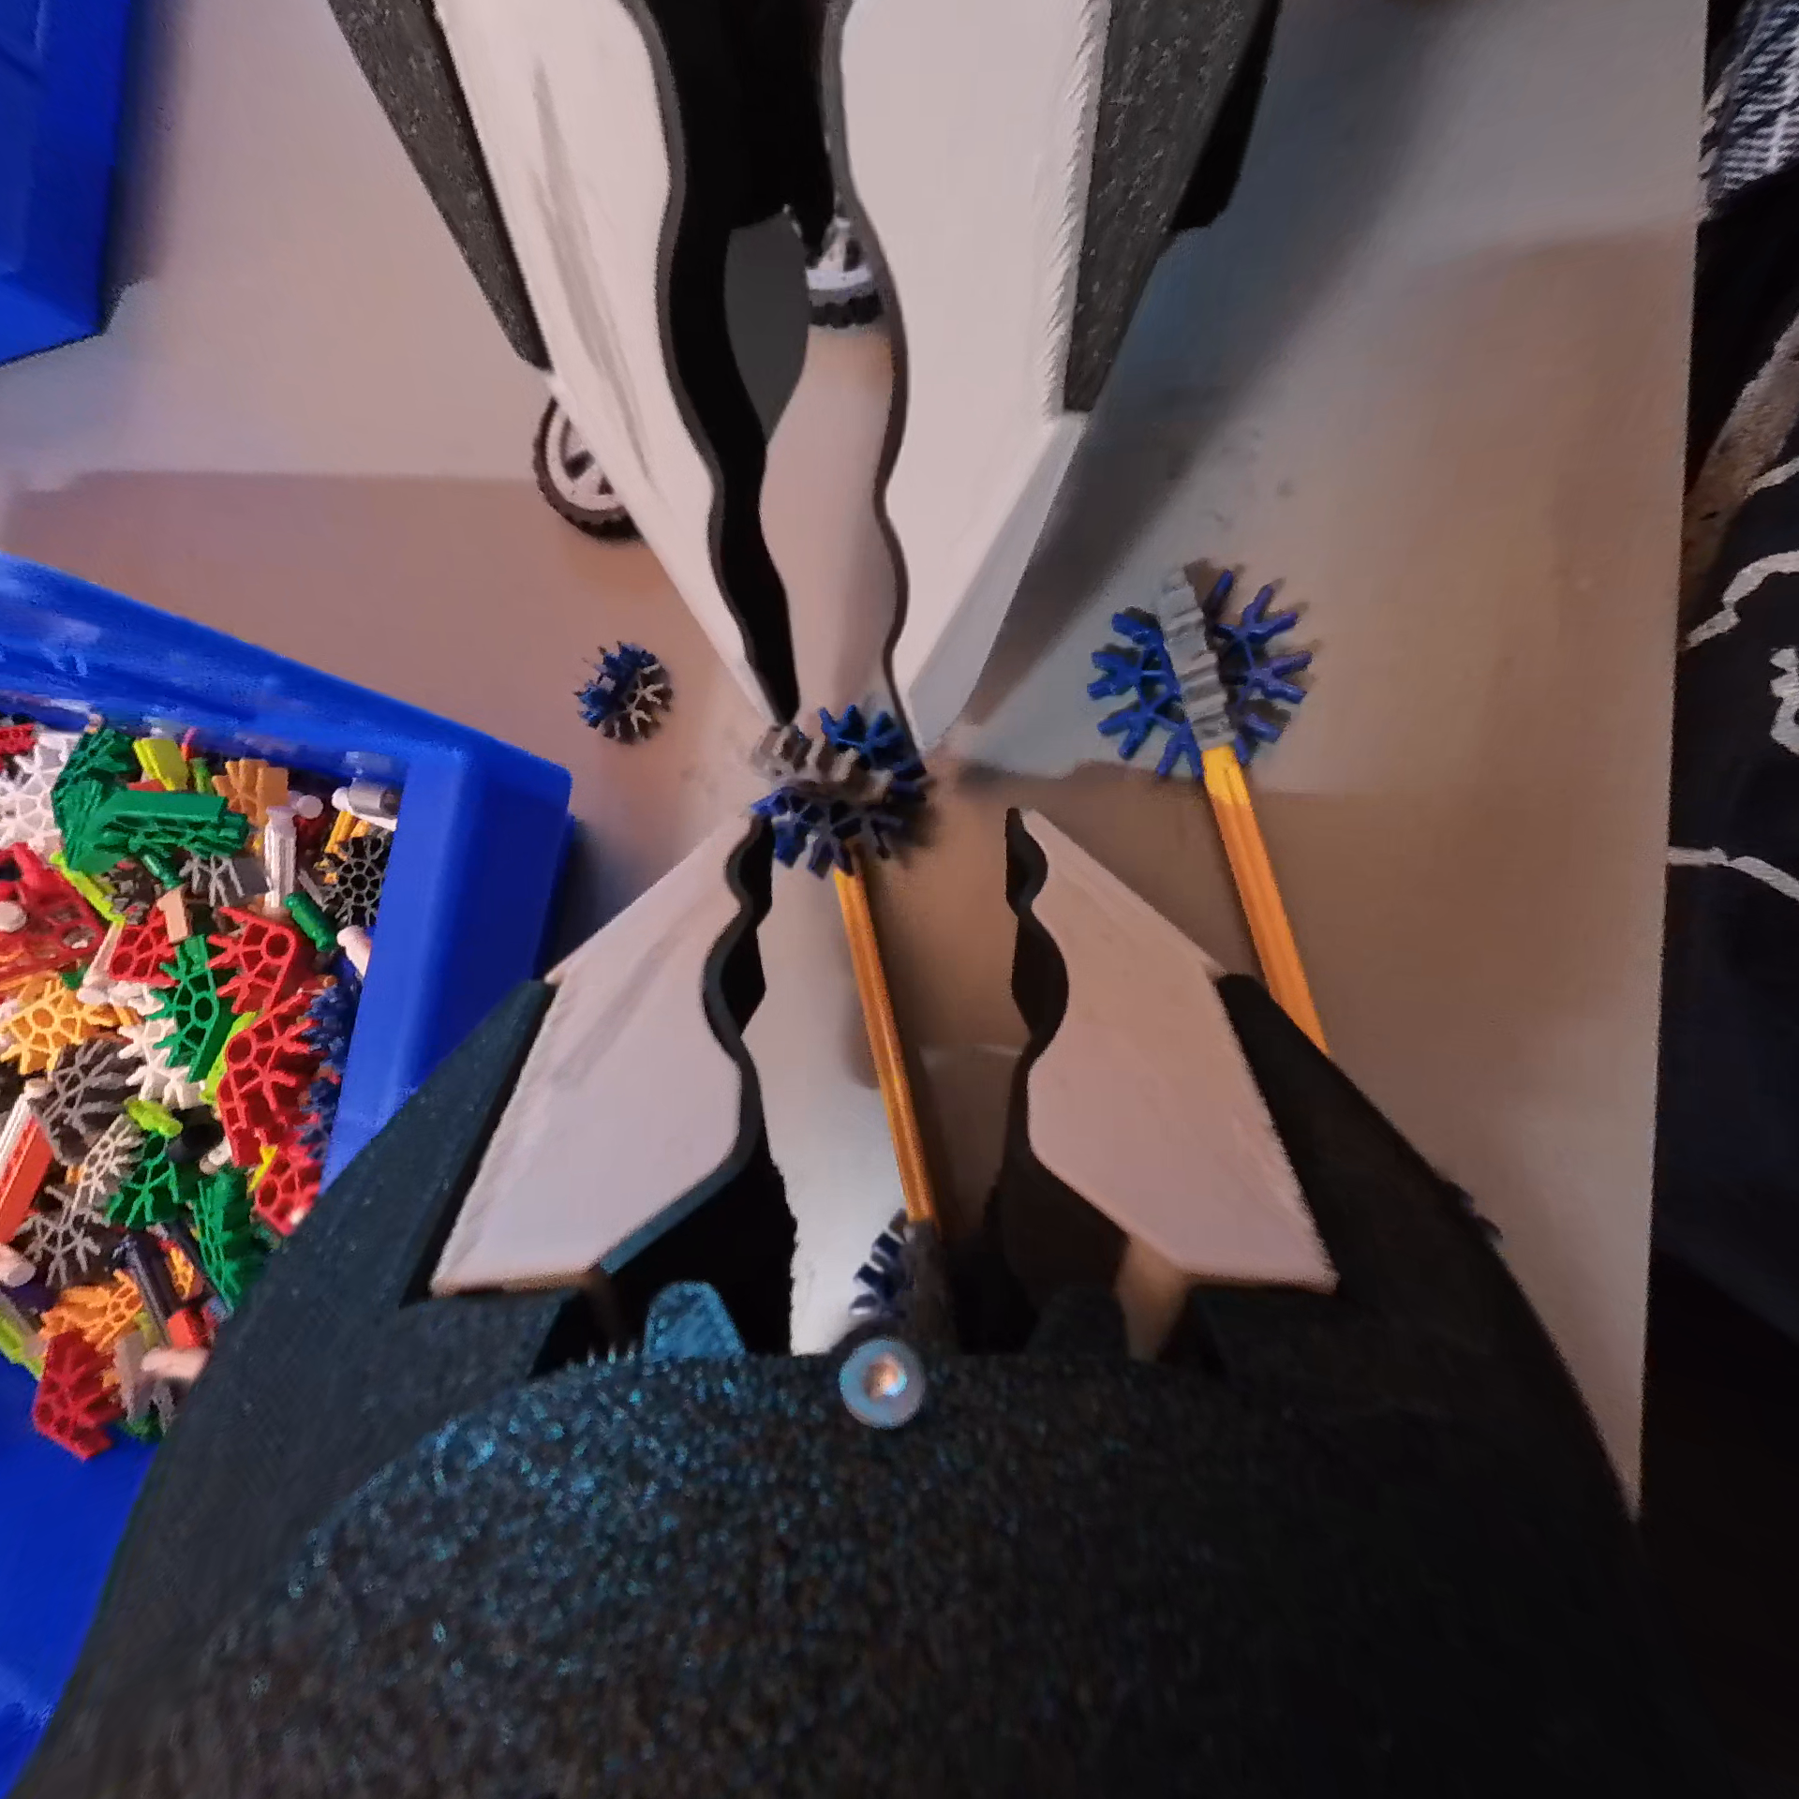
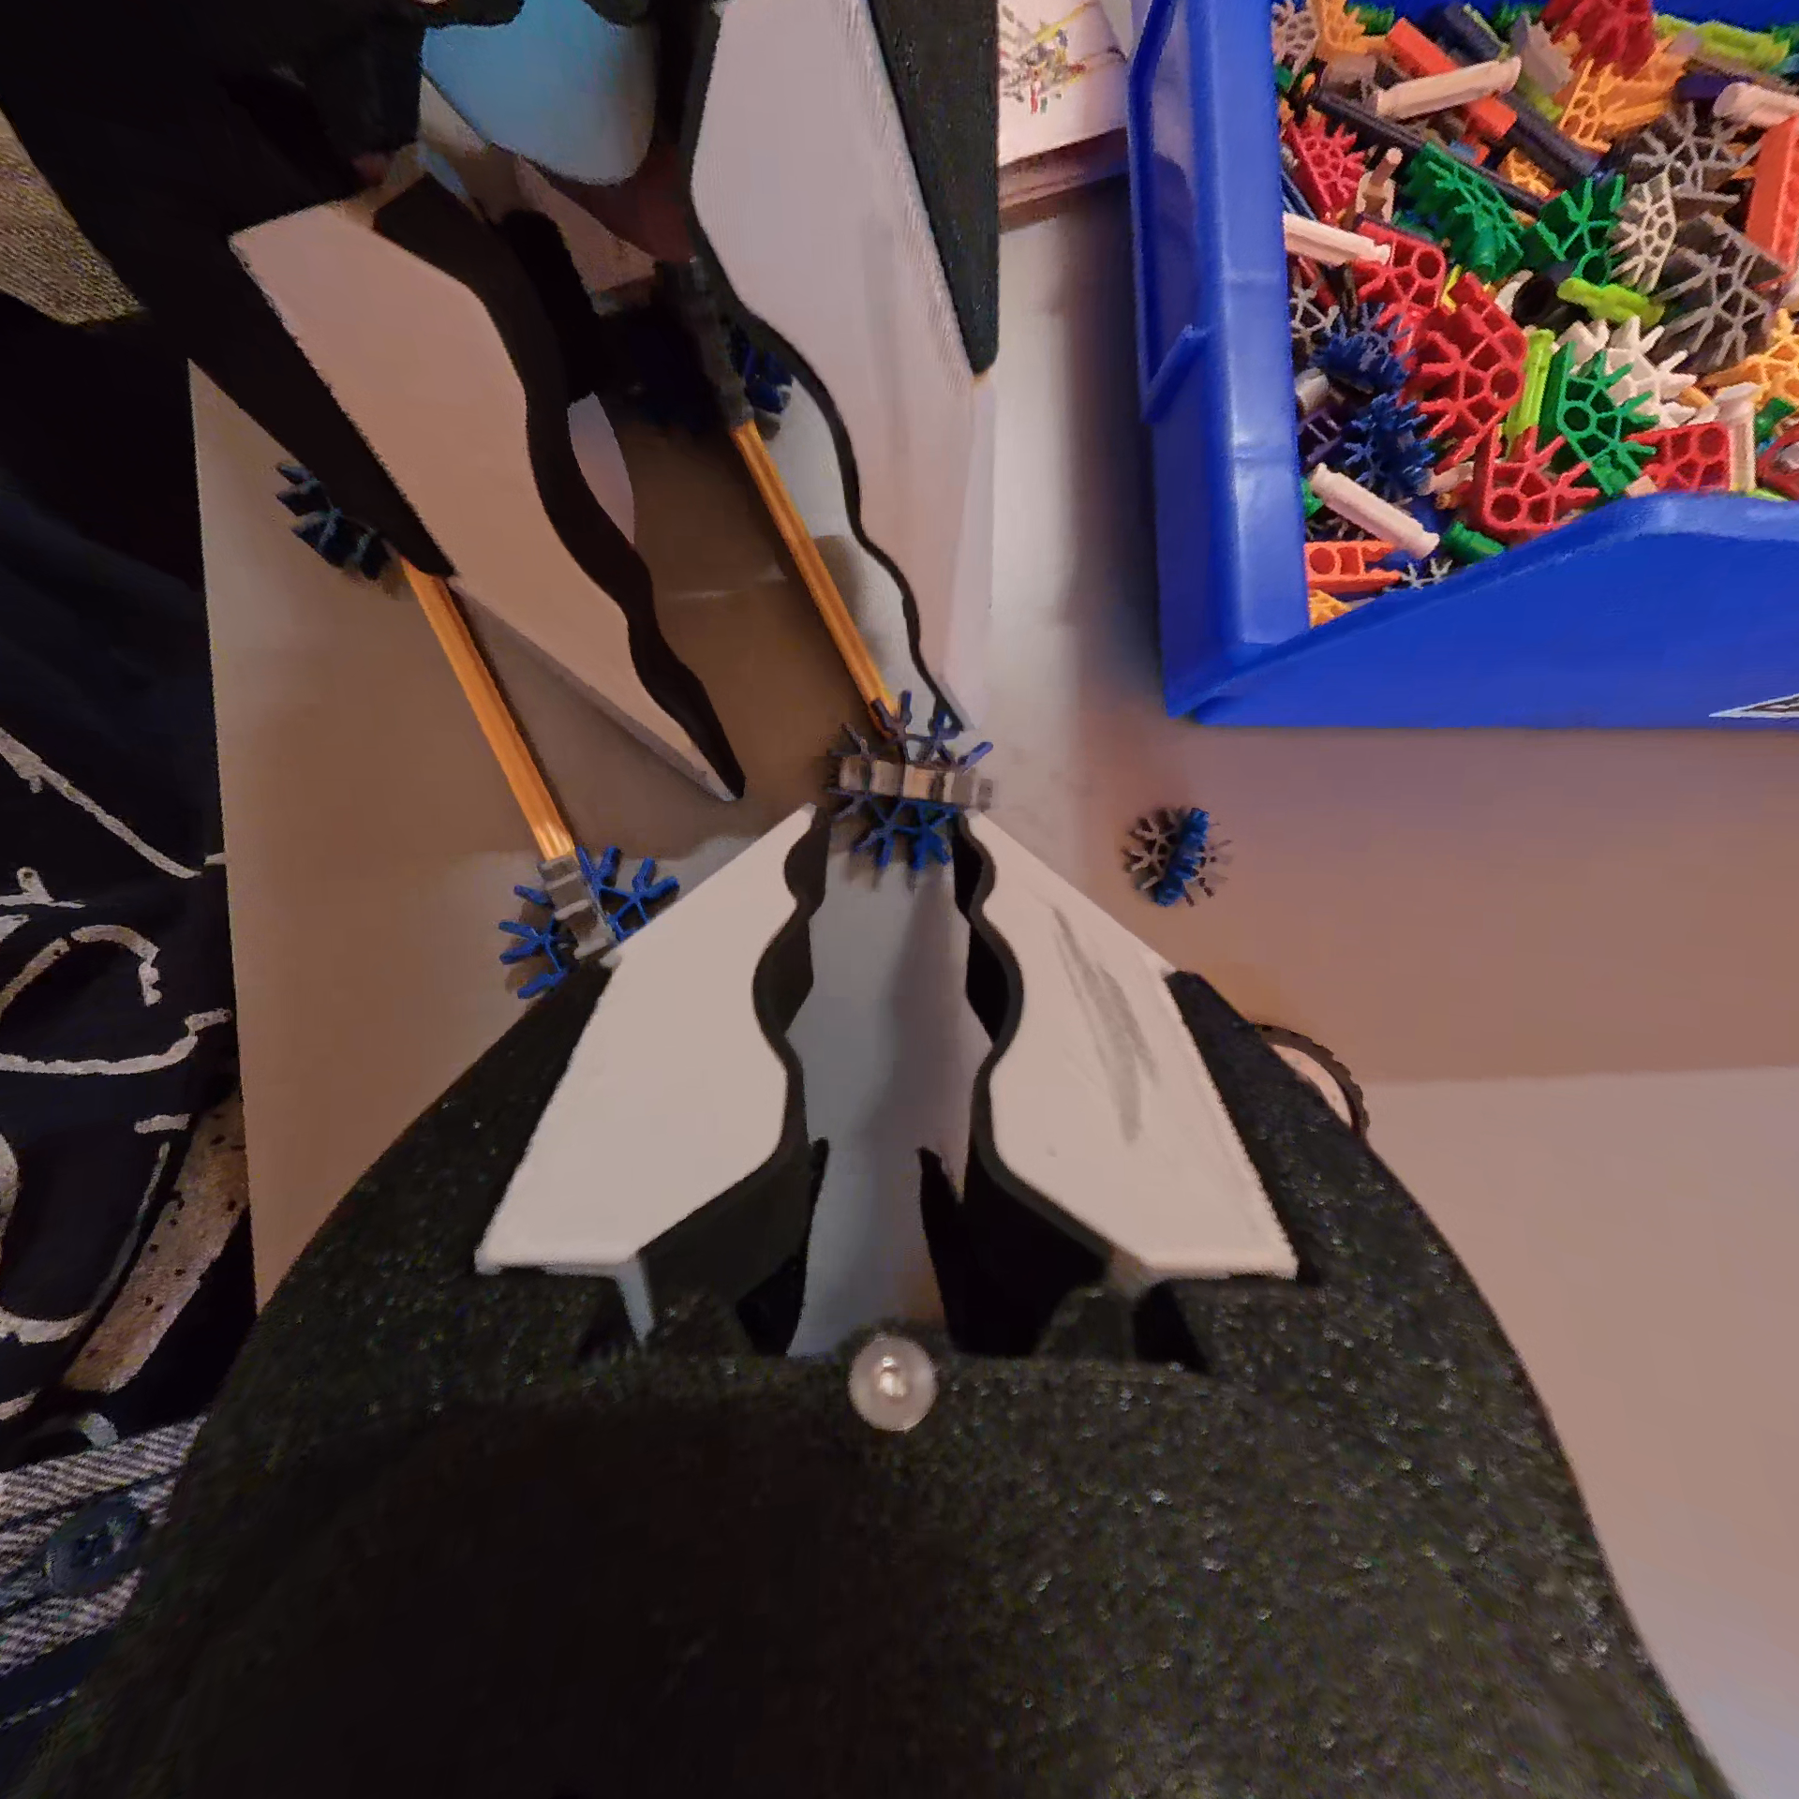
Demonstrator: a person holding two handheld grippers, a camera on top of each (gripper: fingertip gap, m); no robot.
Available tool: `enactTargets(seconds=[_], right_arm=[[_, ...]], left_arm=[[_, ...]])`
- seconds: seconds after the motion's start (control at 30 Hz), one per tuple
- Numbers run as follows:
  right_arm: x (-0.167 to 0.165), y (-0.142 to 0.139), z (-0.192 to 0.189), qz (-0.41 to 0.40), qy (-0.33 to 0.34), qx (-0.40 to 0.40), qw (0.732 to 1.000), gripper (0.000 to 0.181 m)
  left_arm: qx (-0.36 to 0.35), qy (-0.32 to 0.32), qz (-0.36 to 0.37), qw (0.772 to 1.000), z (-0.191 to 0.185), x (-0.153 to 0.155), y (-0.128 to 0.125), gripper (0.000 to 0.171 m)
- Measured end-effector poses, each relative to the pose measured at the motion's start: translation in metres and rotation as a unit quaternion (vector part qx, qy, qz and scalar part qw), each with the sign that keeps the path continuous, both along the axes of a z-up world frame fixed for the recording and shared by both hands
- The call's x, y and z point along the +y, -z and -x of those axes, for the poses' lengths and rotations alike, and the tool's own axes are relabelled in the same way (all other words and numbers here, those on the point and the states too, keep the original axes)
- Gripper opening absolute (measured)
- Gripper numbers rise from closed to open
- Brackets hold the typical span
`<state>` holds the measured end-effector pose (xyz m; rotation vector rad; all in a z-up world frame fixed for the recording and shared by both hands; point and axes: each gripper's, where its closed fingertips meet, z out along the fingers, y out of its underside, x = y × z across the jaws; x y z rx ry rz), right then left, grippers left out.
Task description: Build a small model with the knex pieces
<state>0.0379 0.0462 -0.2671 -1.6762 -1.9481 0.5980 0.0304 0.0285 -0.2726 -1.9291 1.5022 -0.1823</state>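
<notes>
We've got the right gripper point(image 2: 900, 827) clamped on the blue-grey connector point(image 2: 910, 793) capping a yellow rod point(image 2: 813, 569). Left gripper point(image 1: 881, 847) spread, straddling that rod over the table point(image 1: 1363, 487); blue bin point(image 1: 458, 876) beside

A small wheel point(image 1: 582, 477) sits half hidden behind the far hand-held gripper's finger.

Two grippers are in view: the left gripper point(image 1: 881, 827) and the right gripper point(image 2: 891, 827). Two yellow rods point(image 1: 881, 1032) point(image 1: 1256, 896) lie on the table. Each visible rod end carries a blue-and-grey connector cluster: three in all point(image 1: 842, 793) point(image 1: 1197, 681) point(image 2: 331, 531). One loose blue-and-grey connector point(image 1: 623, 691) sits alone. Two blue bins point(image 1: 467, 876) point(image 1: 49, 165), one heaped with uncountable pieces. Two small wheels point(image 1: 579, 477) point(image 1: 842, 273).
</notes>
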Motion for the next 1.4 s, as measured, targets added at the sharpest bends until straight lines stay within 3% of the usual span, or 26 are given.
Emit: enactTargets(seconds=[0.17,0.5,1.13,1.4], right_arm=[[-0.001,0.003,0.008,0.002,0.004,0.002,1.000,0.042],[0.004,0.007,0.011,-0.013,0.008,-0.013,1.000,0.024],[-0.002,0.008,0.006,-0.004,0.009,-0.023,1.000,0.030],[0.005,-0.006,0.009,-0.009,0.008,-0.001,1.000,0.029]], left_arm=[[-0.001,-0.010,0.002,1.000,0.009,-0.004,-0.003,0.047],[0.001,-0.019,0.006,1.000,0.019,-0.014,0.002,0.046],[0.010,-0.013,0.003,1.000,0.017,-0.011,0.002,0.046],[0.018,-0.005,0.002,1.000,0.015,-0.010,0.002,0.046]])
